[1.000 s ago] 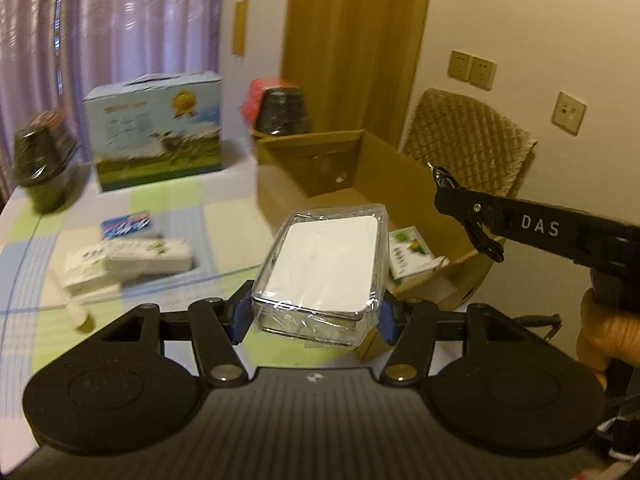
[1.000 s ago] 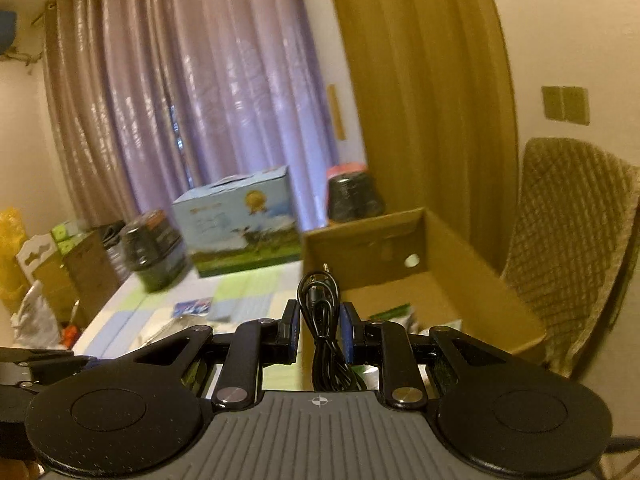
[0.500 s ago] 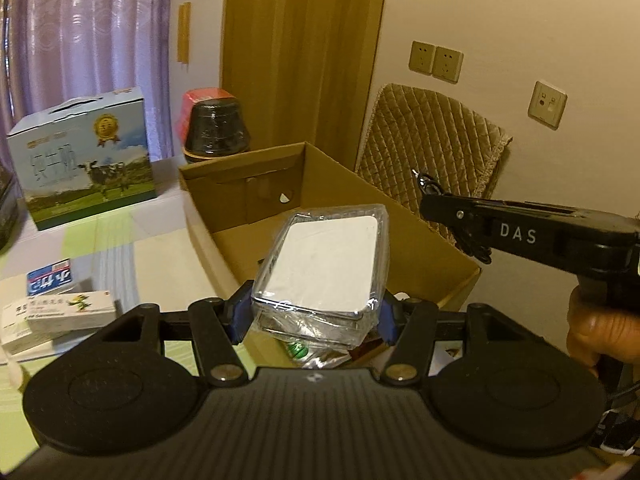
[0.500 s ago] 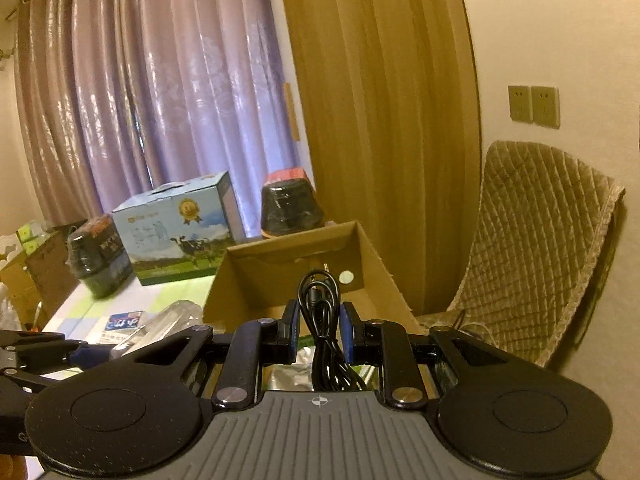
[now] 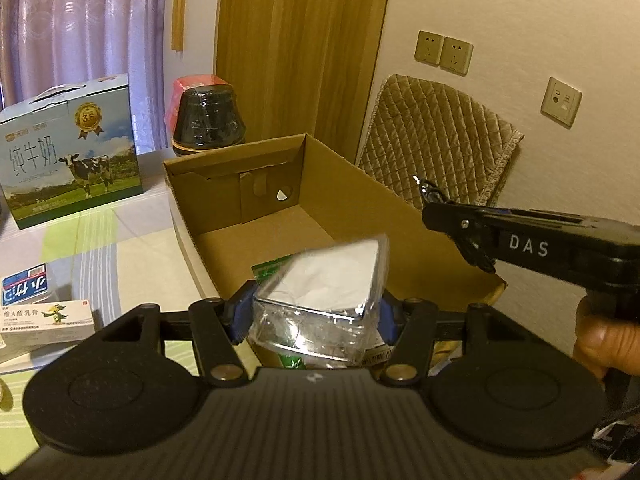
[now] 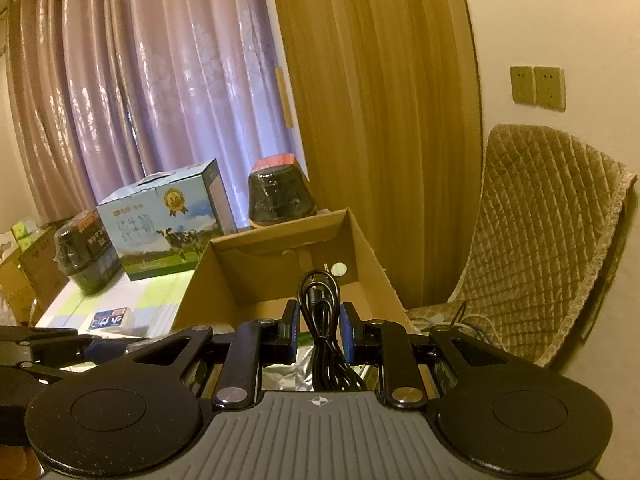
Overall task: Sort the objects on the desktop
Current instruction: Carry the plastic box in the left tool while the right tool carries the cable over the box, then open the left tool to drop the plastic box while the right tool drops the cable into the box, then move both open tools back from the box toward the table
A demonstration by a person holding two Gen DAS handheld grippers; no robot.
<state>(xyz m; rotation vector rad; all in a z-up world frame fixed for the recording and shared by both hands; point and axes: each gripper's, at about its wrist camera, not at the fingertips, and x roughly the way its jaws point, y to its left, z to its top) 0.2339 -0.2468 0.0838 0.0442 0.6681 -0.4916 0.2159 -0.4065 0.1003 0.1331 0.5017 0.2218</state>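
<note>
Two things are in hand over the open cardboard box (image 5: 280, 216). The left tongs (image 5: 316, 314) are closed on a flat white packet sealed in clear, shiny film (image 5: 324, 280), its far end tipped and blurred above the box's near end. It looks light and fairly stiff, but the film is slick and crinkly, so I judge that a hold across its narrow sides, as now, suits it better than a pinch on loose wrap, which could slide or tear. The right tongs (image 6: 319, 334) are closed on a coiled black cable (image 6: 320, 320), gripped across the bundle with the loop and a plug end standing up between the pads; it is soft, light and springy, and would likely uncoil if taken by one strand. From the left wrist view the right tongs show side-on at the right, over the box's right wall, with "DAS" printed in white.

A green-printed packet (image 5: 272, 270) lies in the box beneath the wrapped packet; its writing is too small to read. On the worktop (image 5: 120, 248), left of the box, sit a small white carton with Chinese characters and a green cartoon figure (image 5: 44, 322) and a blue packet (image 5: 24, 288). Farther back stands a milk carton case (image 5: 70, 156) with a cow, the characters "纯牛奶" and a gold medal seal. A dark wrapped jar (image 5: 208, 118) stands behind the box.
</note>
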